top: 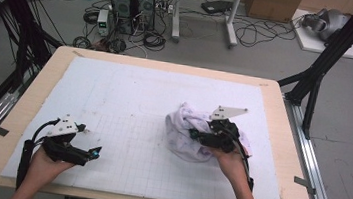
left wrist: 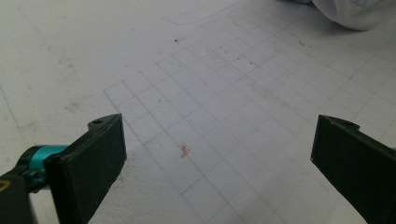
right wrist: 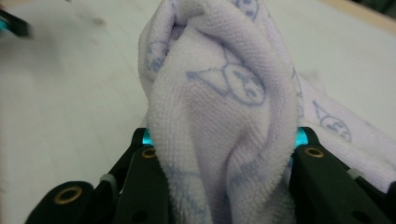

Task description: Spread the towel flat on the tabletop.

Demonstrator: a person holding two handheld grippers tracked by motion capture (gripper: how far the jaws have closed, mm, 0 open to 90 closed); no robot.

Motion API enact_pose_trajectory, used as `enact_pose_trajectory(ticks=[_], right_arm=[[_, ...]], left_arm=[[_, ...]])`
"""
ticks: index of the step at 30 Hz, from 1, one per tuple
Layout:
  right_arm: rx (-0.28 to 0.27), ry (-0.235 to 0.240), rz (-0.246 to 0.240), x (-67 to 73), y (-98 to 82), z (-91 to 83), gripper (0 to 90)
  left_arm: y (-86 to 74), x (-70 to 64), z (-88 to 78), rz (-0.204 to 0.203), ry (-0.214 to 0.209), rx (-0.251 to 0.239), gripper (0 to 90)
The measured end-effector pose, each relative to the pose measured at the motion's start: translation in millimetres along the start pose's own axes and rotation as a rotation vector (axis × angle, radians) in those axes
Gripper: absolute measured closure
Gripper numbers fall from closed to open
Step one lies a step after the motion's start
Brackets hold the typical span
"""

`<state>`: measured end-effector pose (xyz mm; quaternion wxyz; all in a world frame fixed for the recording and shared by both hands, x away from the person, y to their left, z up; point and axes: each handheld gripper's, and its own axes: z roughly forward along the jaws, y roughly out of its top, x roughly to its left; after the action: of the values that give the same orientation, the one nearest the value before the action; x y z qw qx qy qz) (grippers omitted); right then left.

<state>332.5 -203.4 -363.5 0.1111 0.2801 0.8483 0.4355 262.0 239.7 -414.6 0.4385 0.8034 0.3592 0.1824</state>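
A pale lilac towel (top: 181, 130) printed with small blue cartoon faces lies bunched on the right half of the white gridded mat (top: 130, 94). My right gripper (top: 196, 133) is over its near side, shut on a thick fold. In the right gripper view the towel (right wrist: 224, 102) bulges up between the jaws of the gripper (right wrist: 224, 154) and hides the pads. My left gripper (top: 94, 153) rests low at the mat's near left corner, far from the towel. Its jaws stand wide open over bare grid lines (left wrist: 219, 128), and an edge of the towel (left wrist: 355, 11) shows at the top right.
The mat covers a wooden table (top: 168, 63) whose rim shows all round. Black frame posts (top: 318, 70) stand at the table's far right and far left corners. Beyond the far edge, computer towers (top: 133, 1), cables and boxes sit on the floor.
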Motion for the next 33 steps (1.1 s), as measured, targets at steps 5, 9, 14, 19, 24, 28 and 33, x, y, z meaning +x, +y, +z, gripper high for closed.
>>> enact_pose_trajectory(ticks=[5, 9, 14, 19, 24, 28, 33], right_arm=[[-0.072, 0.108, -0.051, 36.7, 48.3, 4.4, 64.5], [-0.081, 0.159, -0.088, 63.3, 66.5, 18.3, 63.9], [0.035, 0.232, -0.046, 81.5, 33.7, 76.2, 60.6], [0.156, 0.26, -0.019, 84.4, 5.9, 100.3, 40.2], [0.054, 0.272, -0.049, 84.4, 15.3, 61.7, 26.3], [-0.041, 0.194, -0.058, 59.3, 21.4, 20.3, 24.7], [-0.015, 0.145, -0.012, 41.8, 8.4, 29.9, 29.5]], left_arm=[[-0.6, 3.4, -3.1, -0.007, 0.006, -0.006, 3.9], [-1.7, 6.9, -6.6, -0.017, 0.013, -0.013, 3.9], [-3.2, 9.5, -9.2, -0.02, 0.008, -0.02, 7.7], [-2.6, 7.2, -7.7, -0.017, -0.003, -0.015, 7.7], [0.9, 3.7, -5.5, -0.013, -0.018, -0.018, 7.8], [13.6, -1.5, -1.1, -0.007, -0.057, -0.052, 9.4], [27.4, -5.2, 14.4, 0.007, -0.111, -0.055, 13.7]])
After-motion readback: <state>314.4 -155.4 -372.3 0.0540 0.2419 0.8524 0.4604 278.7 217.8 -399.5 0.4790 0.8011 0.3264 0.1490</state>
